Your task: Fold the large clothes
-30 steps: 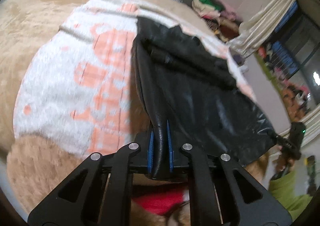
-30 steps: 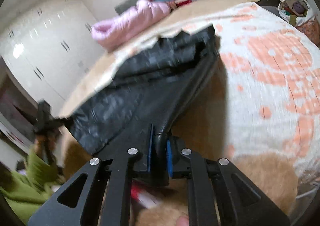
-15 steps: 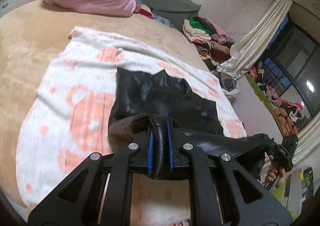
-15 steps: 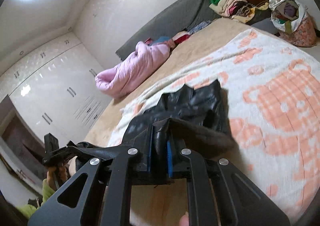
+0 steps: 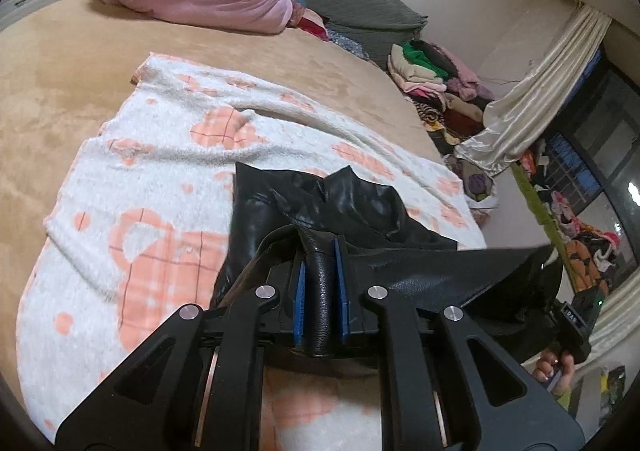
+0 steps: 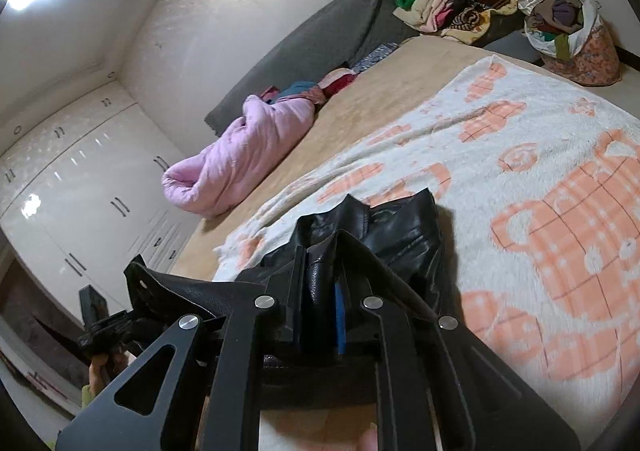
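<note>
The bed (image 5: 60,91) carries a bear-print blanket (image 5: 152,179); on it lies the black leather garment (image 5: 304,203), its long axis running toward the pillows; the left gripper (image 5: 320,291) and right gripper (image 6: 320,291) each pinch a hem corner; carry both level and together, I judge, so the hem lands square on the collar.

Only readable bit: small white letters, something like "DAS", on the black body of the other gripper (image 5: 573,321) off right of the fingers, rest too blurry
</note>
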Demonstrator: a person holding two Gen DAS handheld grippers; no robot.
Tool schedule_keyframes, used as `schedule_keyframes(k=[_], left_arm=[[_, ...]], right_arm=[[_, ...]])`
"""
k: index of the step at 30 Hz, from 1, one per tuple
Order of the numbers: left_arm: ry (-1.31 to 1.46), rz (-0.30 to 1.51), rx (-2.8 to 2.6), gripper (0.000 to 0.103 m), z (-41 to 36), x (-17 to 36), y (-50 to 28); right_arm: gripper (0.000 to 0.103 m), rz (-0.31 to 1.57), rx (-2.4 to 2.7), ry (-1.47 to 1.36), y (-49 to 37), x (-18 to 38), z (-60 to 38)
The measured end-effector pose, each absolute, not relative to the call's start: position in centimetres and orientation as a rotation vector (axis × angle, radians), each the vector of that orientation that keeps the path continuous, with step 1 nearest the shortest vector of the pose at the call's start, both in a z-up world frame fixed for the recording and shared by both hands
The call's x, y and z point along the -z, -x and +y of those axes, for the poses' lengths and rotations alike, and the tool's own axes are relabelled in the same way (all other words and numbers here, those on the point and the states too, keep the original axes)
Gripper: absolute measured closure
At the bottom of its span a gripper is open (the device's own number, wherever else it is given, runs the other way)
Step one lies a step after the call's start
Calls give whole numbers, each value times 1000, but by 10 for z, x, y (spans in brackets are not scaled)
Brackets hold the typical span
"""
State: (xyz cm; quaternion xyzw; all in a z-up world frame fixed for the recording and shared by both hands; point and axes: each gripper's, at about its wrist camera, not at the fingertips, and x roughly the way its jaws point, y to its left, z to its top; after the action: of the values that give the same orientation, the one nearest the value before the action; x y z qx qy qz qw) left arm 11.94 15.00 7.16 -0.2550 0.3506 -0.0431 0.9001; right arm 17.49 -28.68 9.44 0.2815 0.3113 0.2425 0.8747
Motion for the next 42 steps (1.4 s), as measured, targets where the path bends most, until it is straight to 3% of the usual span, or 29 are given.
schedule_keyframes(k=[23,26,28,30,34,42], left_arm=[[483,790,6,95,156,-13,-194],[482,766,6,93,155,-6,-194],[478,745,8,90,153,-2,-192],[482,723,22,84,152,-1,-190],[479,674,20,70,152,-3,-184],[408,608,-47,69,161,-17,-176]], right_arm=[[89,746,-375,-508,-265,-25,-270],[82,749,-385,-487,-267,-20,-268],[56,728,-386,-480,-265,-20,-271],[38,699,-334,-450,-259,-23,-277],[38,612,-281,-373,-251,-35,-283],[34,624,-289,-144,-262,-31,-245]])
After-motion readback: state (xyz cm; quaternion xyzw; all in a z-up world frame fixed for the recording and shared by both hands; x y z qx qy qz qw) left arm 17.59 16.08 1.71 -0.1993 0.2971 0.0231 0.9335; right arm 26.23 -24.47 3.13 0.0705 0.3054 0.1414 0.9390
